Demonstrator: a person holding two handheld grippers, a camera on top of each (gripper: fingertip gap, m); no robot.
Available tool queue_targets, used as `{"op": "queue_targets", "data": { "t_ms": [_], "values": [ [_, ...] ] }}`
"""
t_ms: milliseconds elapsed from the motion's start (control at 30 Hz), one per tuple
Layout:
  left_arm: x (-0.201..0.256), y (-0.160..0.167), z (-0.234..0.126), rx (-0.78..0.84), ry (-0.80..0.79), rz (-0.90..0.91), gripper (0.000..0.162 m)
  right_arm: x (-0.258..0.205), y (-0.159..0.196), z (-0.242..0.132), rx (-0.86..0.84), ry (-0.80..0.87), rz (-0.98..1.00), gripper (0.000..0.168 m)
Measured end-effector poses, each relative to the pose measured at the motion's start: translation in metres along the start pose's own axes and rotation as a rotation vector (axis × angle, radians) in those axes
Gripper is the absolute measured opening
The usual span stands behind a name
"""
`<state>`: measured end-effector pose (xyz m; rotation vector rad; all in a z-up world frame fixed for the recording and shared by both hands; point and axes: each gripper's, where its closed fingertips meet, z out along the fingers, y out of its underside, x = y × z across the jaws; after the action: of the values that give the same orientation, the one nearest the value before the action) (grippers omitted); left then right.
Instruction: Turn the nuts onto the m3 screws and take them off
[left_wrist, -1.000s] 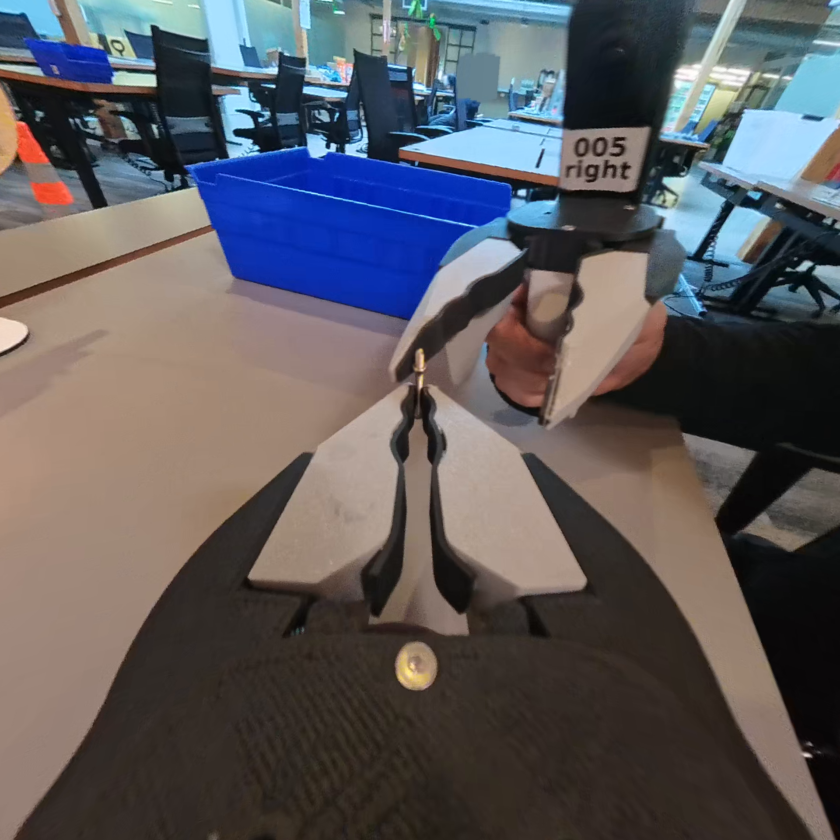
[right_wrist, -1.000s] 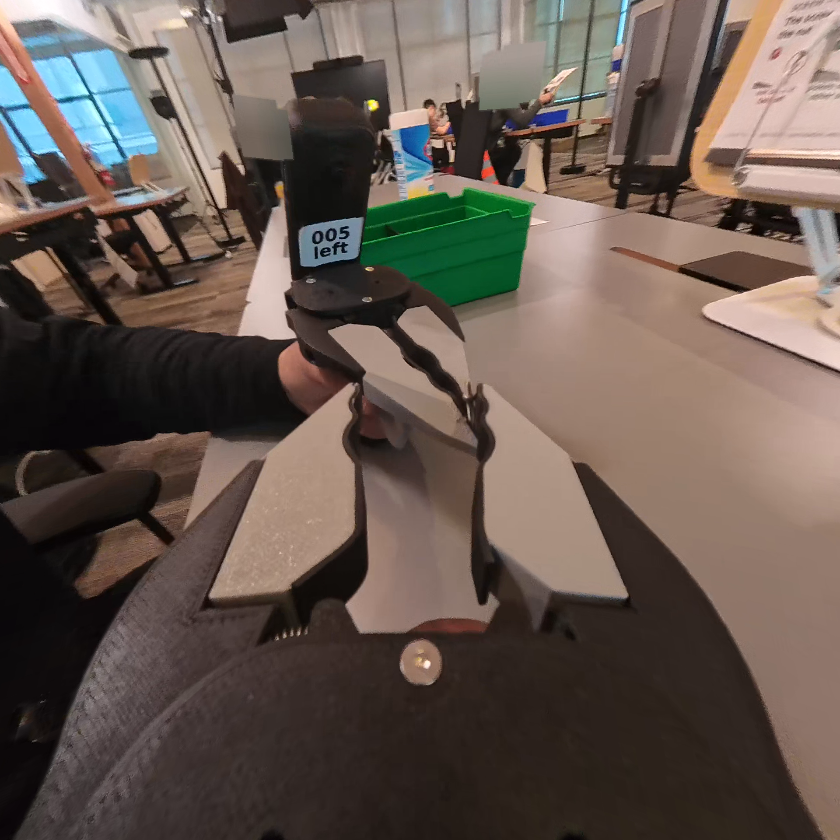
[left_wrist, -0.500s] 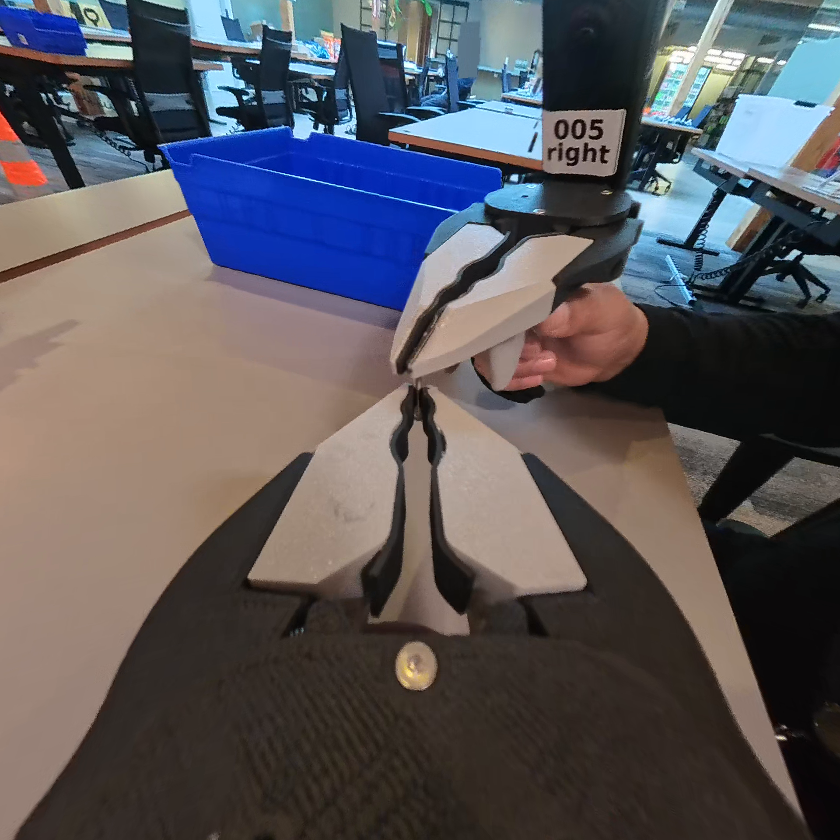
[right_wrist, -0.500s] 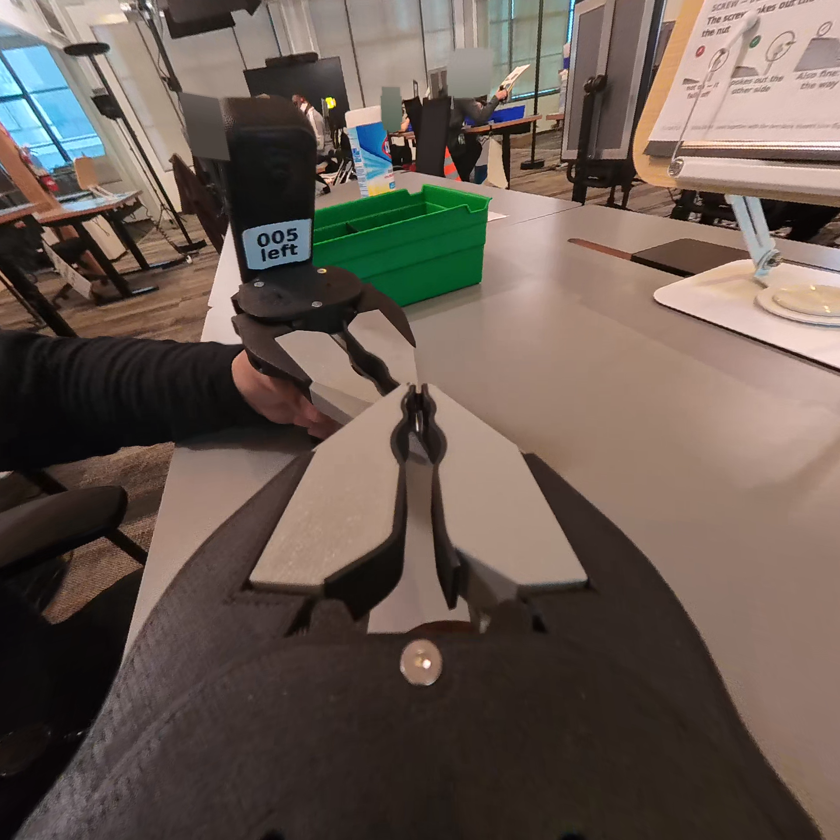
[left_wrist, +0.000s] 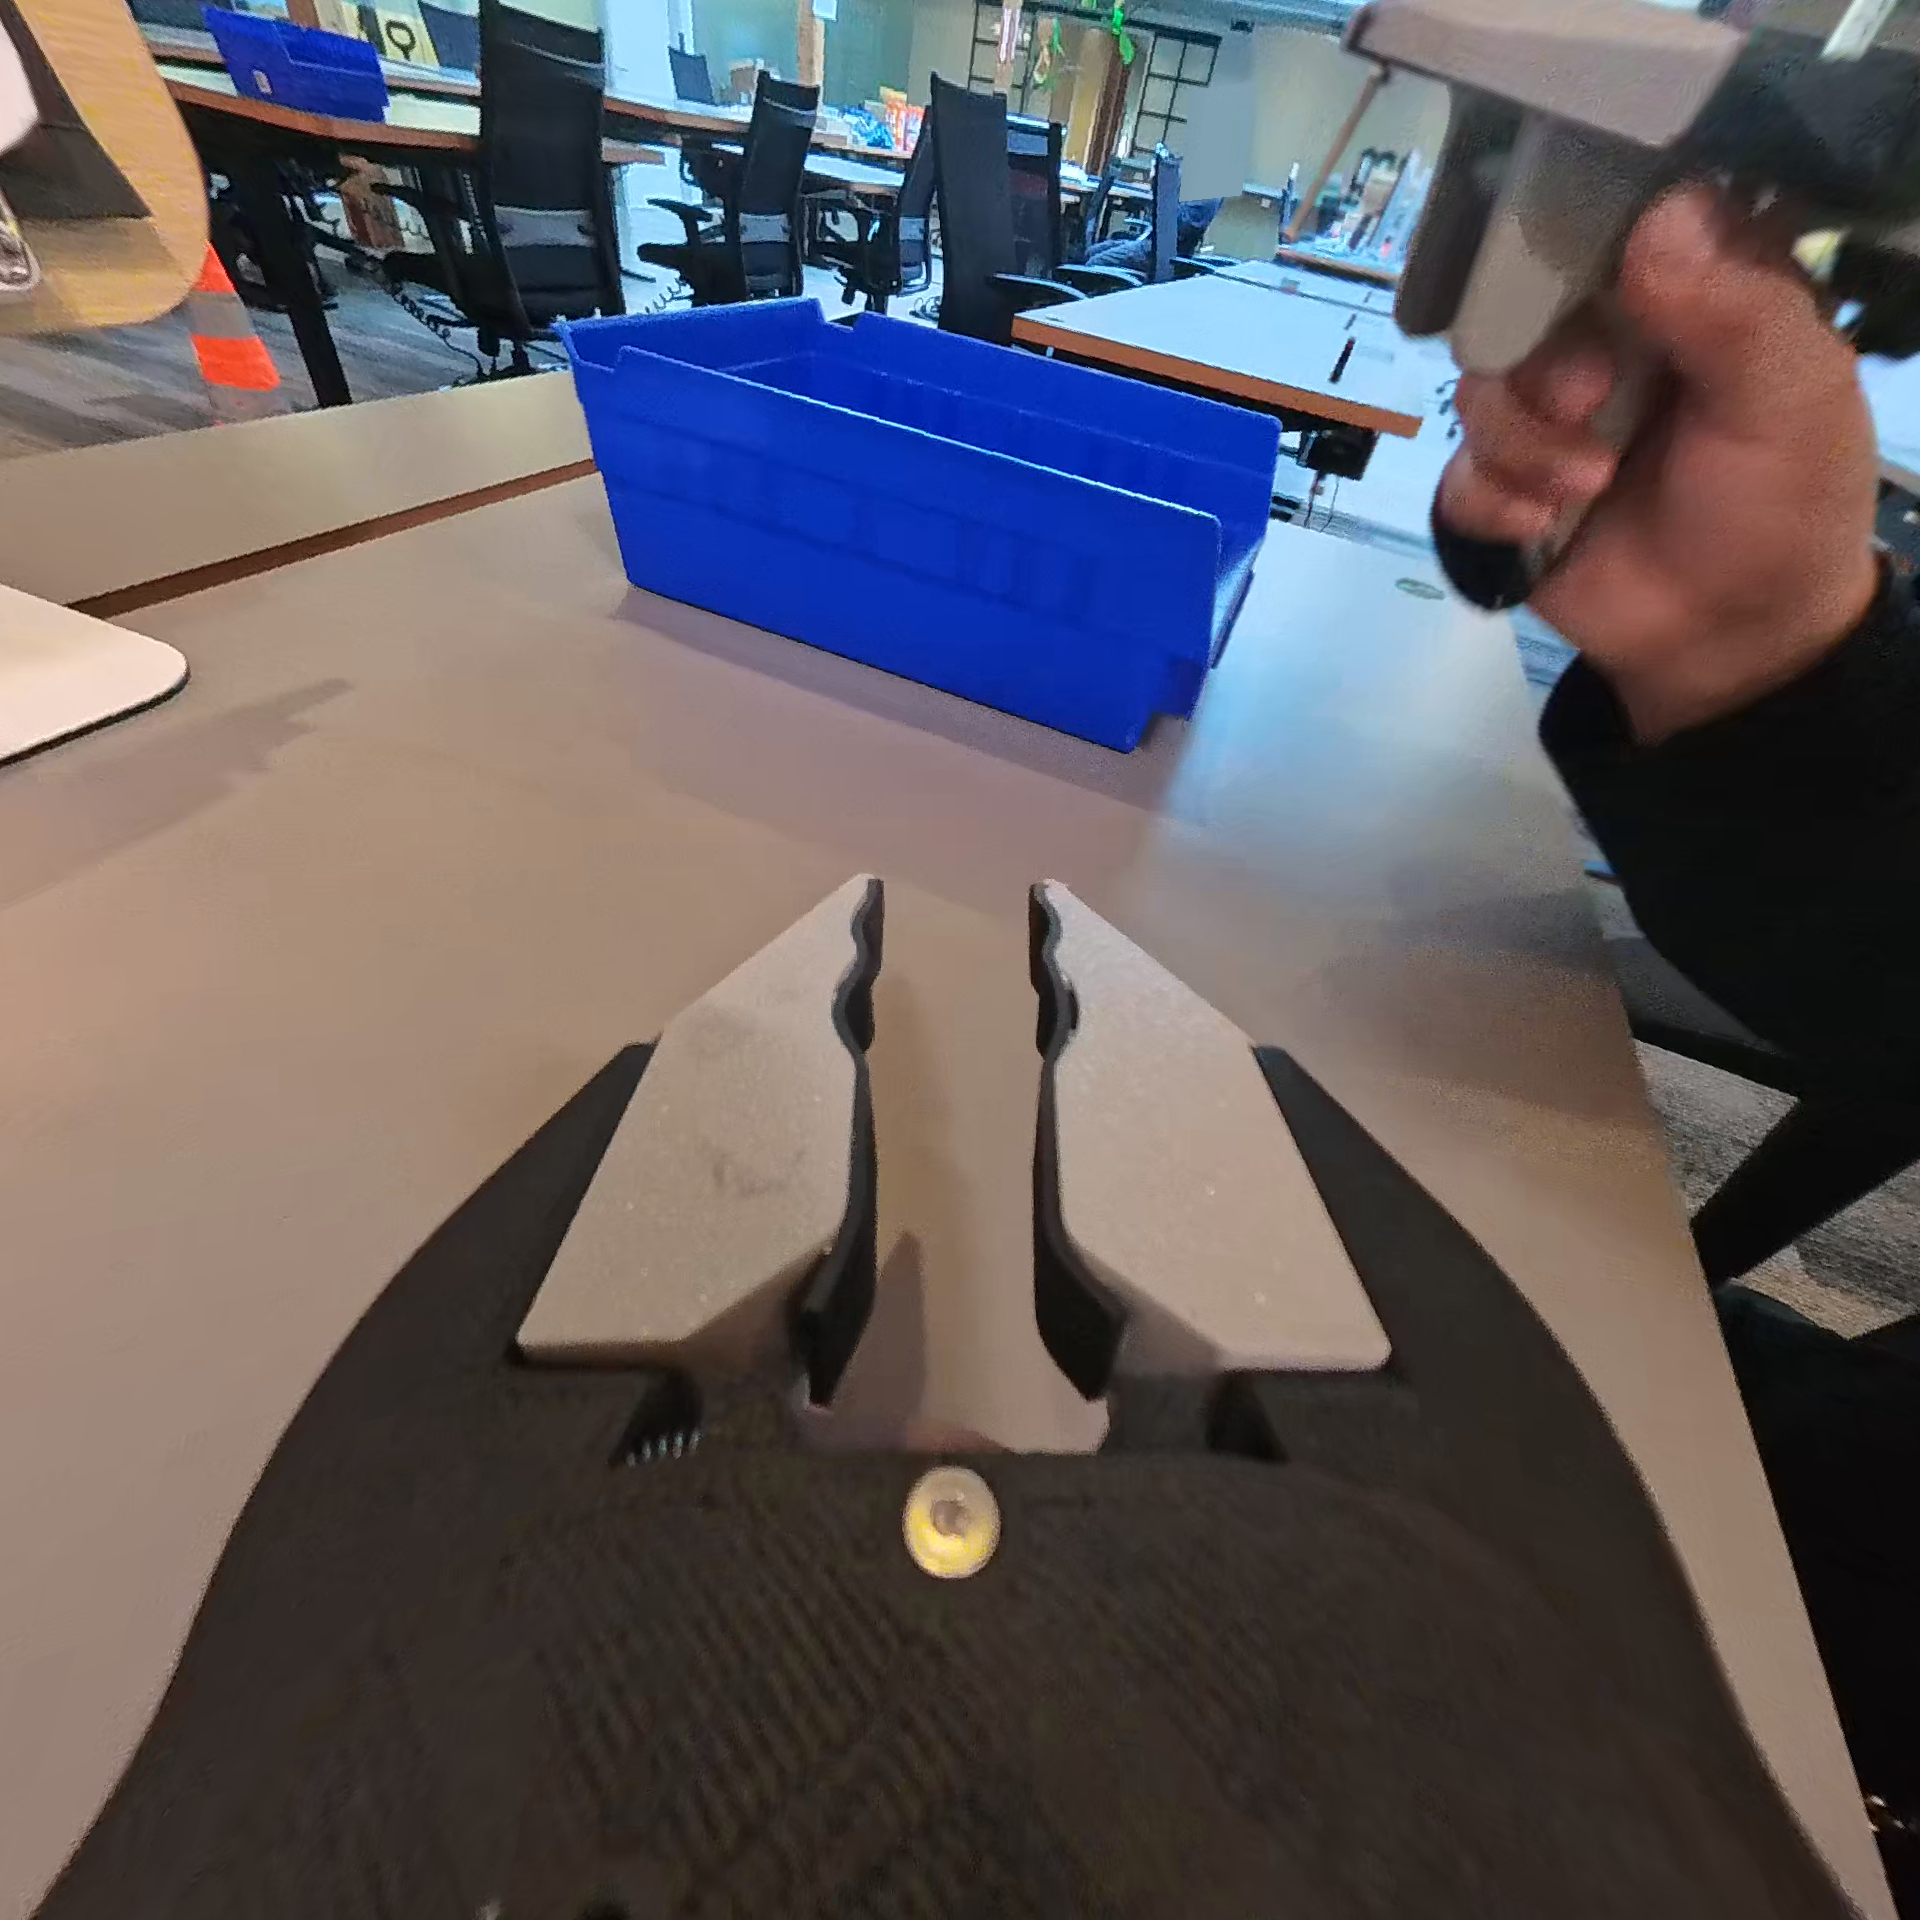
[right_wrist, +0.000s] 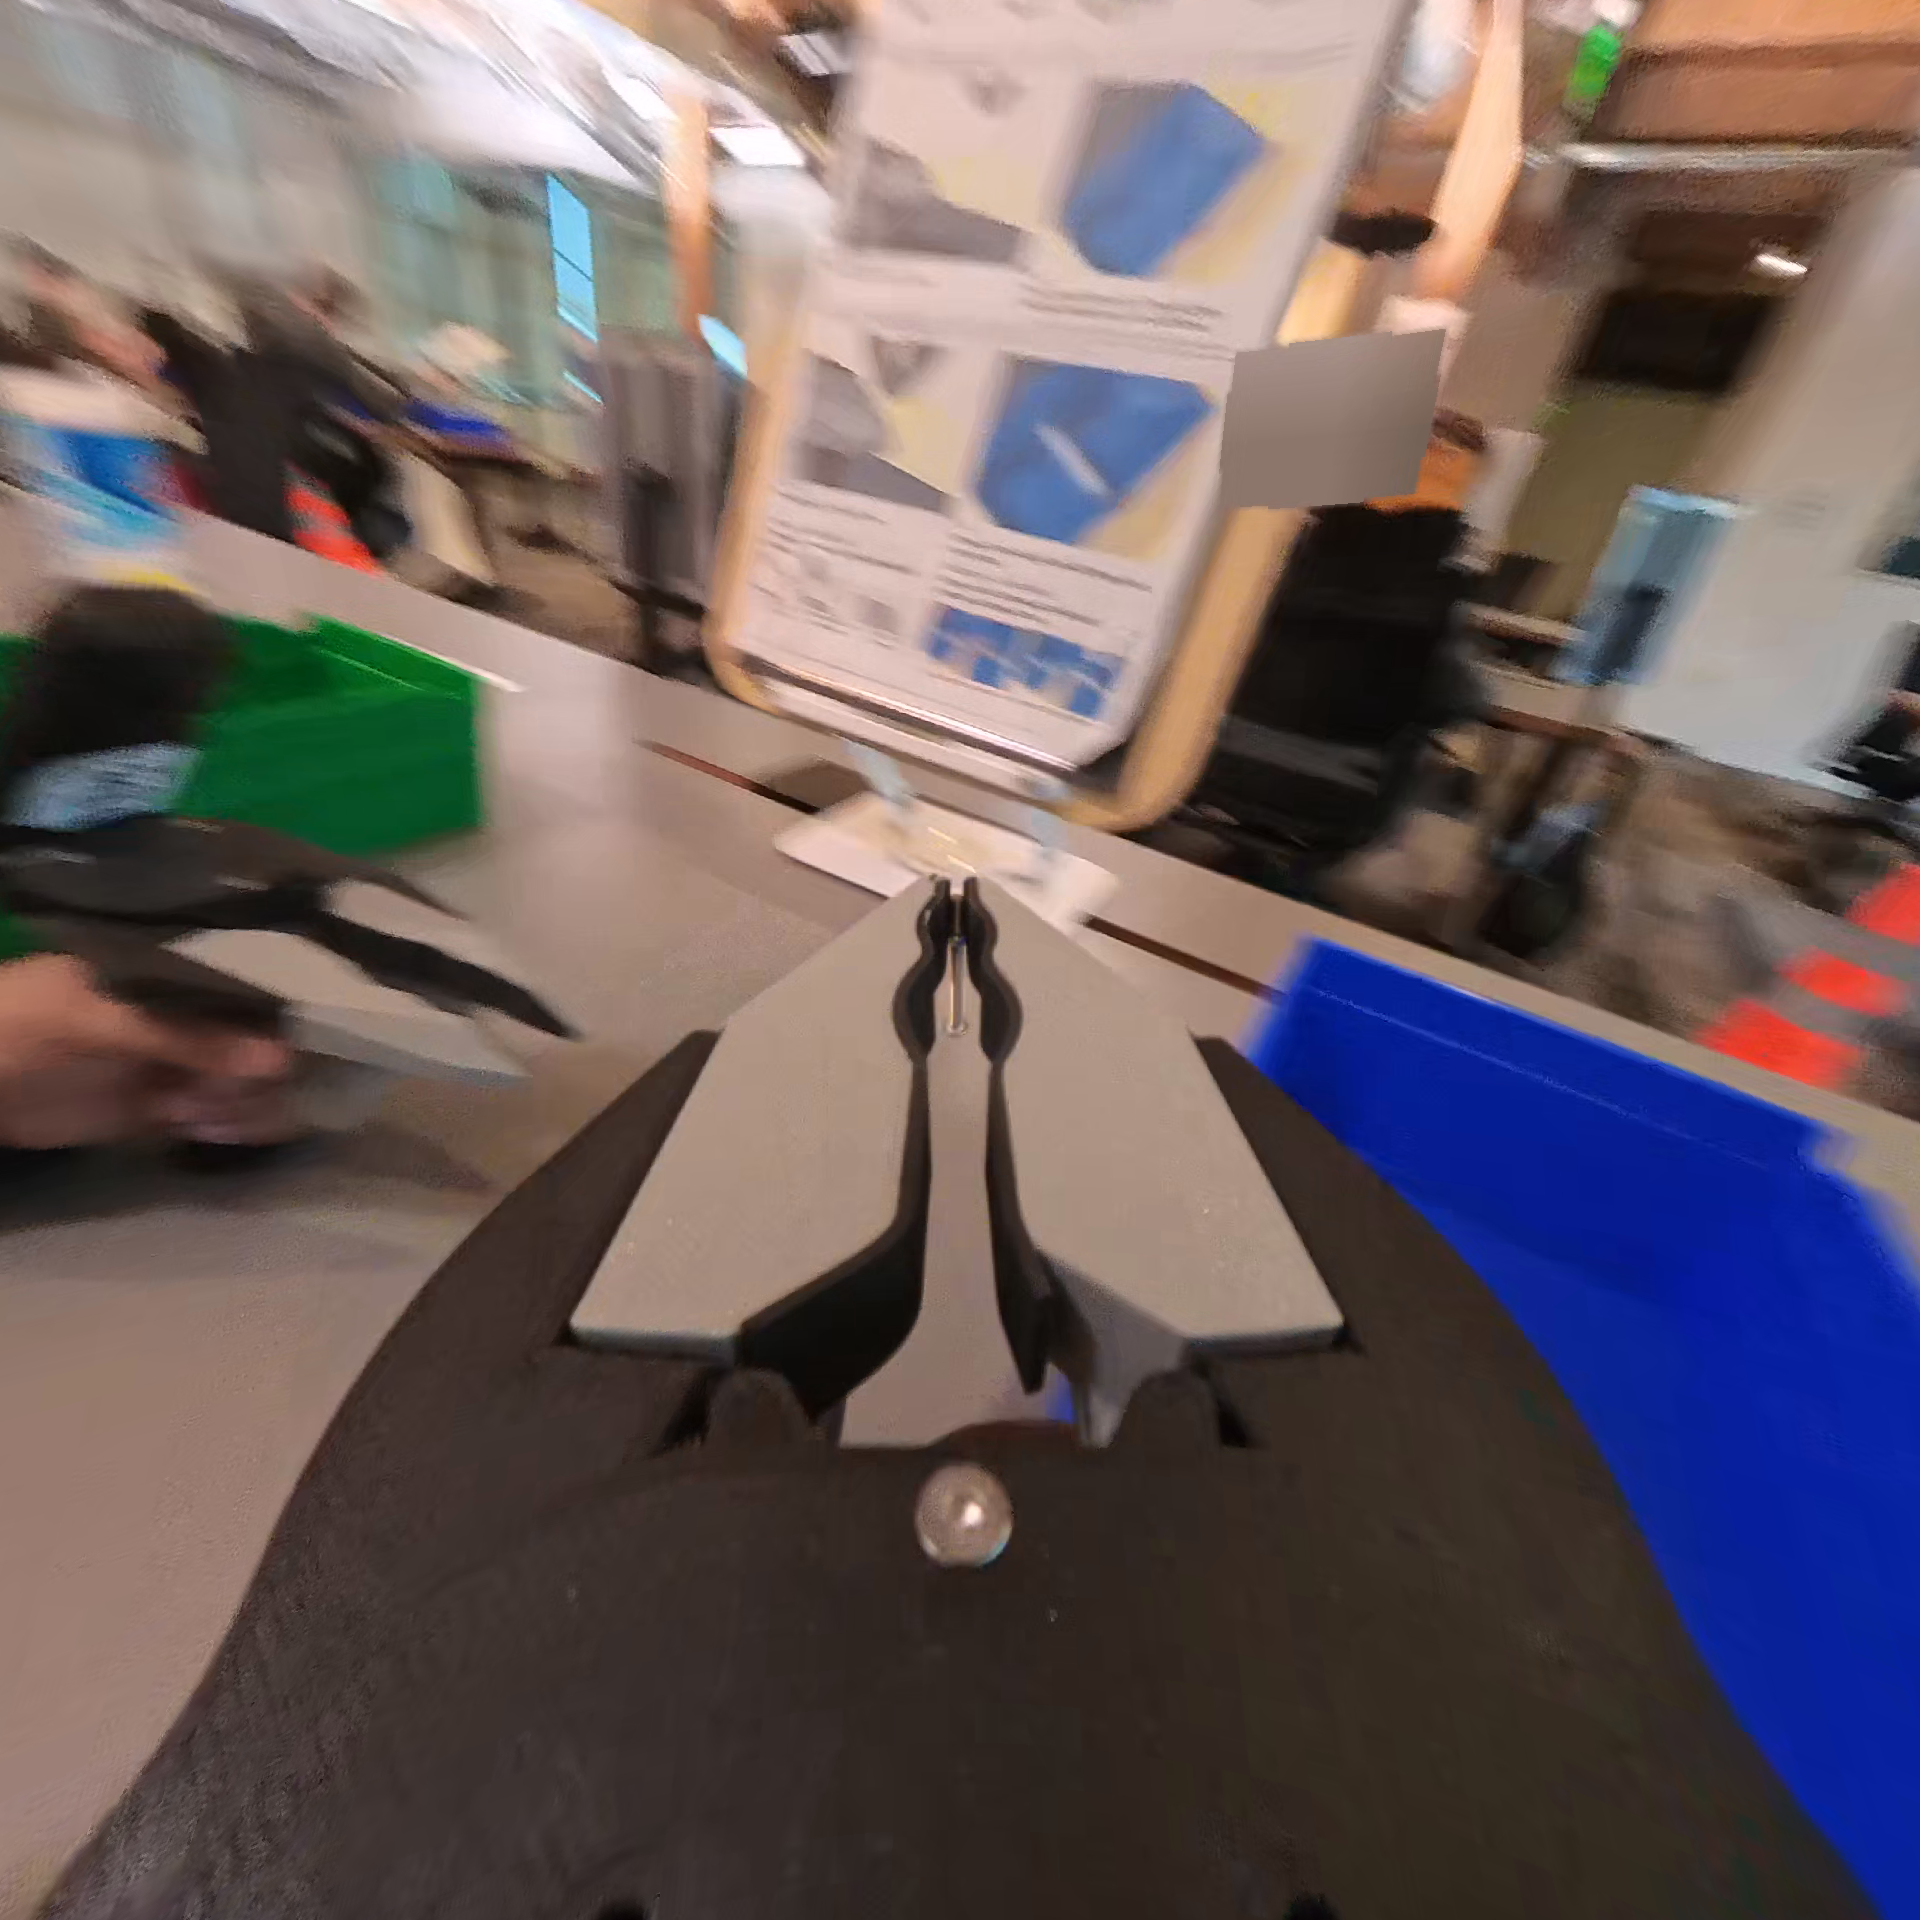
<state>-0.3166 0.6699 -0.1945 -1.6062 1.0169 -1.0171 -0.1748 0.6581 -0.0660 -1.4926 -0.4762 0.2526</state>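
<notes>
My left gripper (left_wrist: 956, 899) is open and empty, low over the grey table (left_wrist: 416, 935). My right gripper (right_wrist: 954, 891) is shut on a thin silver m3 screw (right_wrist: 954, 992). It pinches the screw near its tips, and the shaft points back along the gap between the fingers. I cannot make out a nut on the screw. The left gripper also shows in the right wrist view (right_wrist: 488, 966), blurred, at the left. The hand (left_wrist: 1683, 499) holding the right gripper shows raised at the upper right of the left wrist view.
A blue bin (left_wrist: 914, 540) stands ahead of the left gripper and close to the right of the right gripper (right_wrist: 1558, 1195). A green bin (right_wrist: 343, 727) stands at the far left. An instruction board (right_wrist: 997, 416) on a white base stands behind.
The left gripper has opened and let go of the screw. The right gripper closed on it and has swung away fast, up and toward the blue bin.
</notes>
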Motion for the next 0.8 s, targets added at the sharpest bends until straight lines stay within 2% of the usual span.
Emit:
{"op": "queue_targets", "data": {
  "t_ms": [67, 167, 267, 333, 400, 500, 633, 700, 800],
  "values": [
    [0.001, 0.000, 0.000, -0.001, 0.007, -0.006, 0.026, 0.045, 0.010, -0.013, -0.125, 0.128, -0.034, 0.000],
    [0.000, 0.001, 0.000, -0.013, -0.002, 0.004, 0.025, 0.078, 0.060, -0.015, -0.362, 0.138, 0.063, 0.003],
    [-0.003, 0.004, 0.001, -0.021, -0.012, 0.004, 0.025, 0.112, 0.086, -0.012, -0.432, 0.239, 0.069, 0.034],
    [-0.005, 0.002, -0.001, -0.011, -0.017, -0.005, 0.025, 0.125, 0.076, -0.014, -0.402, 0.295, 0.065, 0.047],
    [-0.008, 0.002, -0.003, -0.005, -0.029, -0.008, 0.025, 0.121, 0.044, -0.016, -0.283, 0.293, 0.045, 0.041],
    [-0.011, 0.001, -0.004, 0.000, -0.032, -0.023, 0.025, 0.087, 0.011, -0.011, -0.175, 0.191, 0.012, 0.035],
    [-0.011, 0.001, -0.004, -0.003, -0.025, -0.030, 0.025, 0.006, 0.012, 0.017, -0.201, -0.094, 0.052, 0.042],
    [-0.014, 0.000, -0.005, -0.003, -0.046, -0.015, 0.030, -0.046, 0.018, 0.038, -0.178, -0.248, 0.114, 0.045],
    [-0.026, -0.003, -0.010, 0.010, -0.105, 0.000, 0.035, -0.109, 0.063, 0.080, -0.302, -0.361, 0.108, 0.061]
  ]
}}
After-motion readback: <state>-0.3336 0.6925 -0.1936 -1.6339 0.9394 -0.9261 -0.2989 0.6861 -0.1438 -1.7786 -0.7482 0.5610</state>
